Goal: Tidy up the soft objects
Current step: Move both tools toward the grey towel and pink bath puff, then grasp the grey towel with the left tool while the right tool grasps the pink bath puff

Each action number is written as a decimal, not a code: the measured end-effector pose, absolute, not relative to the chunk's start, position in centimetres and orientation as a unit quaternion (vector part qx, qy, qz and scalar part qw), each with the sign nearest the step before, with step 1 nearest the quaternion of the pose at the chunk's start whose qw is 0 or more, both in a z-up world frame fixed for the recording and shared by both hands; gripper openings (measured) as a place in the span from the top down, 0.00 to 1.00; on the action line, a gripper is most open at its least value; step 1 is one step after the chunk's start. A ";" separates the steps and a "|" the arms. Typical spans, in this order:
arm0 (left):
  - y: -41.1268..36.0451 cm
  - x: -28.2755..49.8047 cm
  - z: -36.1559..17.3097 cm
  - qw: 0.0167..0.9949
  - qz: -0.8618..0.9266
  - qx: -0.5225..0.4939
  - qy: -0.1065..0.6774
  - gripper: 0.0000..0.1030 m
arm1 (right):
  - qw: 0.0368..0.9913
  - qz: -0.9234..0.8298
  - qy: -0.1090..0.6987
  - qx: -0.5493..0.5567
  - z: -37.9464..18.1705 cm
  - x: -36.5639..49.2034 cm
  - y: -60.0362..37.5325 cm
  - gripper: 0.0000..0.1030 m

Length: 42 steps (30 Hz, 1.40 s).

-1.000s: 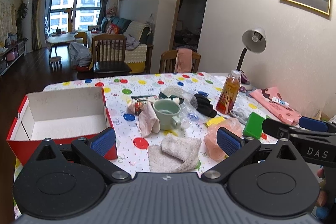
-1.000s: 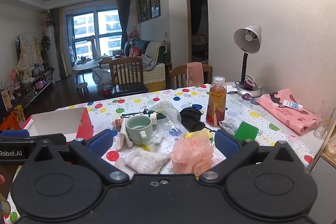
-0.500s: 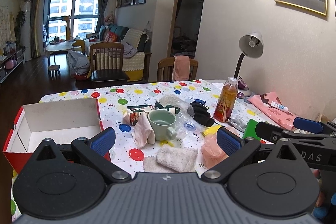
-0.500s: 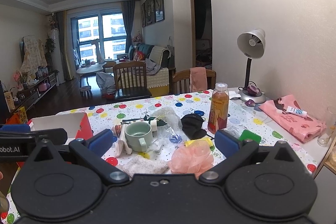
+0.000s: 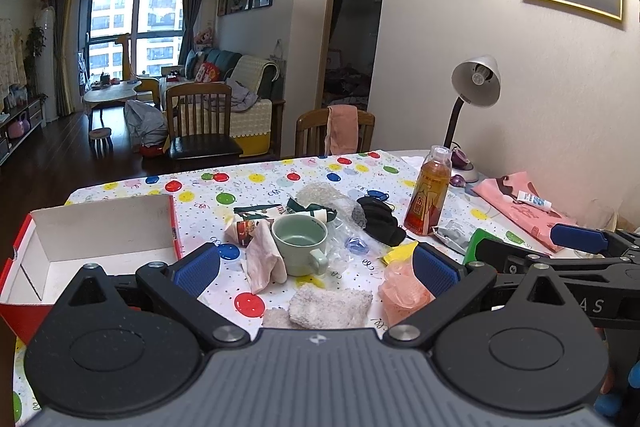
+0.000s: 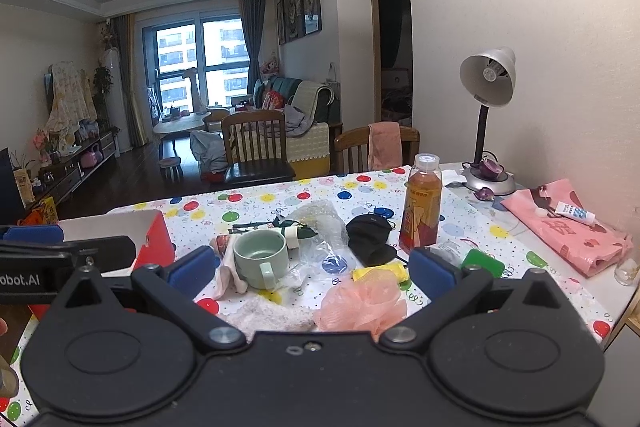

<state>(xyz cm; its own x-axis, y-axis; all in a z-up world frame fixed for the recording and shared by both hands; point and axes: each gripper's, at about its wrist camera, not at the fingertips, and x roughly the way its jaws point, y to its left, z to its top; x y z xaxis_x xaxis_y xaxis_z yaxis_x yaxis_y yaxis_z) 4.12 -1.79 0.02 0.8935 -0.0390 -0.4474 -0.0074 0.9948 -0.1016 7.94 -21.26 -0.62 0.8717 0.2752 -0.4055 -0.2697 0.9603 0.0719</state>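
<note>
A fluffy grey-white cloth (image 5: 330, 307) lies at the near edge of the dotted tablecloth, with a pink mesh bath pouf (image 5: 402, 289) to its right. A pale pink sock (image 5: 264, 259) lies left of a green mug (image 5: 300, 243). A black fabric piece (image 5: 380, 221) lies behind. My left gripper (image 5: 316, 267) is open and empty above the cloth. My right gripper (image 6: 312, 267) is open and empty above the pouf (image 6: 364, 303) and the cloth (image 6: 268, 315). An open red cardboard box (image 5: 100, 239) stands at the left.
An orange drink bottle (image 6: 422, 211), a desk lamp (image 6: 486, 115), bubble wrap (image 6: 320, 219), a green block (image 6: 482, 263), a yellow item (image 6: 378, 273) and a pink bag (image 6: 568, 227) with a tube crowd the table. Chairs stand behind it.
Both grippers have drawn back and tilted upward, so the table items sit lower and farther in both views. Both stay open and empty.
</note>
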 end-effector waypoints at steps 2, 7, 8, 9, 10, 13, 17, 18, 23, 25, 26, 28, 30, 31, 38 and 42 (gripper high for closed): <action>-2.1 4.8 -0.2 0.971 -0.009 -0.049 0.235 0.00 | 0.966 0.142 0.215 0.006 -0.9 8.5 -21.5 0.00; -3.0 6.8 -0.9 0.967 -0.016 -0.043 0.251 0.00 | 0.964 0.143 0.226 0.002 -1.6 10.3 -22.3 0.00; -3.1 7.3 -1.1 0.966 -0.016 -0.042 0.255 0.00 | 0.963 0.144 0.228 -0.001 -1.7 10.8 -22.4 0.00; -3.3 7.8 -1.3 0.965 -0.016 -0.042 0.258 0.00 | 0.962 0.144 0.233 -0.004 -2.0 11.4 -22.6 0.00; -3.4 8.4 -1.5 0.964 -0.016 -0.043 0.261 0.00 | 0.960 0.145 0.237 -0.004 -2.2 11.9 -22.7 0.00; -3.8 10.2 -2.7 0.960 -0.016 -0.046 0.276 0.00 | 0.957 0.145 0.251 -0.012 -3.3 13.8 -23.4 0.00; -4.3 12.7 -5.1 0.949 -0.012 -0.046 0.310 0.00 | 0.949 0.149 0.275 -0.020 -5.1 16.5 -24.1 0.00; -4.5 13.4 -5.8 0.946 -0.006 -0.044 0.320 0.00 | 0.947 0.151 0.282 -0.021 -5.6 17.1 -24.3 0.00; -4.9 15.8 -9.0 0.936 -0.006 -0.035 0.351 0.00 | 0.932 0.164 0.324 -0.019 -8.2 20.2 -24.9 0.01; -5.2 16.7 -10.4 0.929 -0.010 -0.034 0.368 0.00 | 0.926 0.168 0.338 -0.019 -9.0 21.1 -24.9 0.01; -5.5 17.1 -11.0 0.926 -0.012 -0.033 0.376 0.00 | 0.923 0.171 0.343 -0.022 -9.4 21.6 -24.8 0.01; -5.8 17.8 -12.2 0.921 -0.020 -0.035 0.387 0.00 | 0.919 0.175 0.351 -0.030 -10.2 22.5 -24.7 0.01; -6.1 18.6 -13.3 0.915 -0.015 -0.036 0.401 0.00 | 0.913 0.180 0.365 -0.035 -11.0 23.5 -24.4 0.01; -6.1 19.0 -13.8 0.912 -0.013 -0.041 0.408 0.00 | 0.909 0.182 0.373 -0.037 -11.5 23.9 -24.3 0.01; -6.6 21.2 -16.4 0.898 0.002 -0.057 0.436 0.00 | 0.890 0.178 0.419 -0.024 -14.3 26.5 -24.3 0.01; -6.9 22.1 -17.9 0.891 0.008 -0.056 0.451 0.00 | 0.877 0.183 0.445 -0.018 -16.1 27.8 -24.2 0.01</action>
<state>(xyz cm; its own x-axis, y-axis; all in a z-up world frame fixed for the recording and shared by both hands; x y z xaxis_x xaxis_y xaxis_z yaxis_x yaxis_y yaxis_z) 22.09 -6.92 -17.86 0.5929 -0.0371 -0.8044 -0.0644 0.9935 -0.0934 27.81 -24.24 -16.06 0.5372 0.3044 -0.7866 -0.3369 0.9324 0.1307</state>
